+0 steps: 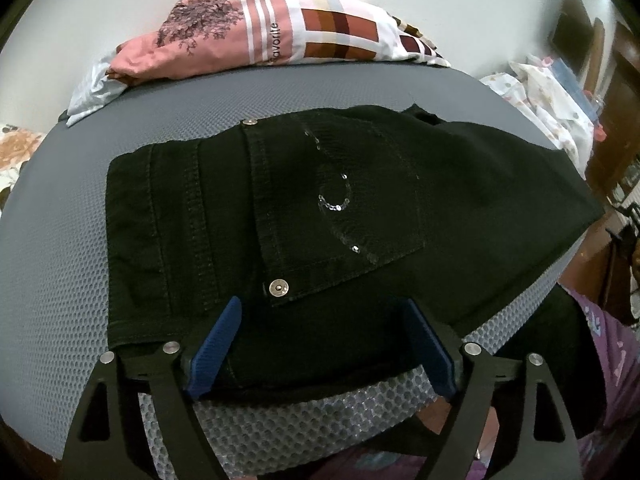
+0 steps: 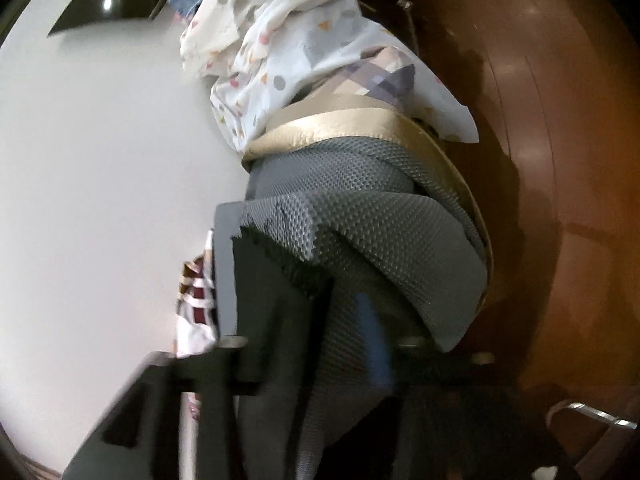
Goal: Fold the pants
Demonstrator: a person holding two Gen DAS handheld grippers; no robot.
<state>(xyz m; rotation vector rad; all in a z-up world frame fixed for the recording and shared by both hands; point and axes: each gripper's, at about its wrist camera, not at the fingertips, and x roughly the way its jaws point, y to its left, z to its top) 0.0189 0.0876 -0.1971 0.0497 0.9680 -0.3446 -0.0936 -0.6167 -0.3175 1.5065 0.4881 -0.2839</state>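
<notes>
Left claw agape, pants edge overhanging

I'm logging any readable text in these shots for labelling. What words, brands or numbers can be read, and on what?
"favorite": printed sideways on the pink and white patterned cloth piled behind the black pants.
The pants' metal snap shows no readable marking.
Right wrist view: blurred, no text readable.

Black pants with silver sequins on grey honeycomb-textured mat; at twelve o'clock, pink floral and brown-checked bedding; blue gripper pads.
</notes>
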